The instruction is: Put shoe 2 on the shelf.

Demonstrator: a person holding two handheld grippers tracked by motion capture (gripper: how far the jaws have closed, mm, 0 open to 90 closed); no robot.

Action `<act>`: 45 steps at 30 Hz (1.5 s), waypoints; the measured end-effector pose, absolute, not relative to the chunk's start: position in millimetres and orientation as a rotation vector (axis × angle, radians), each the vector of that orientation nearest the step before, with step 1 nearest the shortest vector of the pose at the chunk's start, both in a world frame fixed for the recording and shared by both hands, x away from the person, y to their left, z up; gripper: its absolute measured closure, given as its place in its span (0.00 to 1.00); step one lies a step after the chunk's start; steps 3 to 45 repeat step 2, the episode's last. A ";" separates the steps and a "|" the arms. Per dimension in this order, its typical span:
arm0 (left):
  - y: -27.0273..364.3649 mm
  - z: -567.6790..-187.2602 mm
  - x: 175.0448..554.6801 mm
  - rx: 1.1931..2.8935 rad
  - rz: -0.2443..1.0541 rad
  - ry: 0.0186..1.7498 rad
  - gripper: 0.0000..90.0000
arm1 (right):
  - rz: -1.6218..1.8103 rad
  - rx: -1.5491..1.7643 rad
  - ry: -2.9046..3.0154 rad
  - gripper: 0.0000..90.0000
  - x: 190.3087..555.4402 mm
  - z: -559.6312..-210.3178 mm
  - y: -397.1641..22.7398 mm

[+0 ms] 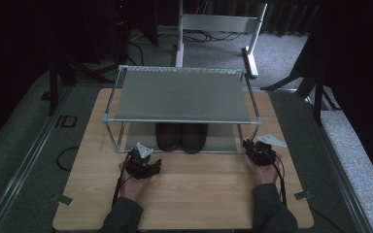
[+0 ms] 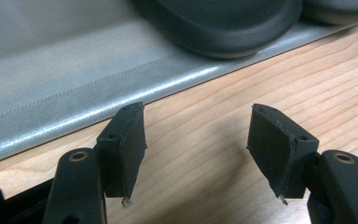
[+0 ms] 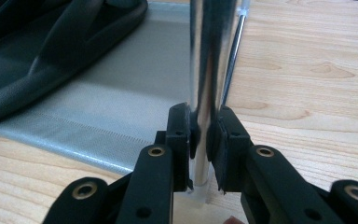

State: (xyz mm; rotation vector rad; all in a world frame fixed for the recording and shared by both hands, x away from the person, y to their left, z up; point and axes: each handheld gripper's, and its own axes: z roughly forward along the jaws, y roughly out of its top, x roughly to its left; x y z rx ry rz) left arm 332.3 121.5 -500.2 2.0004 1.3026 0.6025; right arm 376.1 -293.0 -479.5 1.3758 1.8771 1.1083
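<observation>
Right gripper (image 3: 204, 135) clamps rack post (image 3: 205, 56) | left gripper (image 2: 198, 140) wide, empty | step: bracing rack | next: reach shoe (image 2: 223, 23)

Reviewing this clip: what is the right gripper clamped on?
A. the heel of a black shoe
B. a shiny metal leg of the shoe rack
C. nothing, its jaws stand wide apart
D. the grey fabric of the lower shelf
B: in the right gripper view the right gripper has both pads pressed against the shiny upright leg of the rack, while the black shoe lies off to the side on the grey shelf.
</observation>
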 end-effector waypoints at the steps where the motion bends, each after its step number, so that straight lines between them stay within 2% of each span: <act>1: 122.6 -500.4 332.3 2.007 0.605 1.305 0.42 | 1.110 1.376 1.878 0.87 375.9 -479.4 -293.3; 45: 123.4 -500.7 332.3 2.009 0.608 1.307 0.42 | 1.110 1.376 1.880 0.87 375.4 -479.3 -293.6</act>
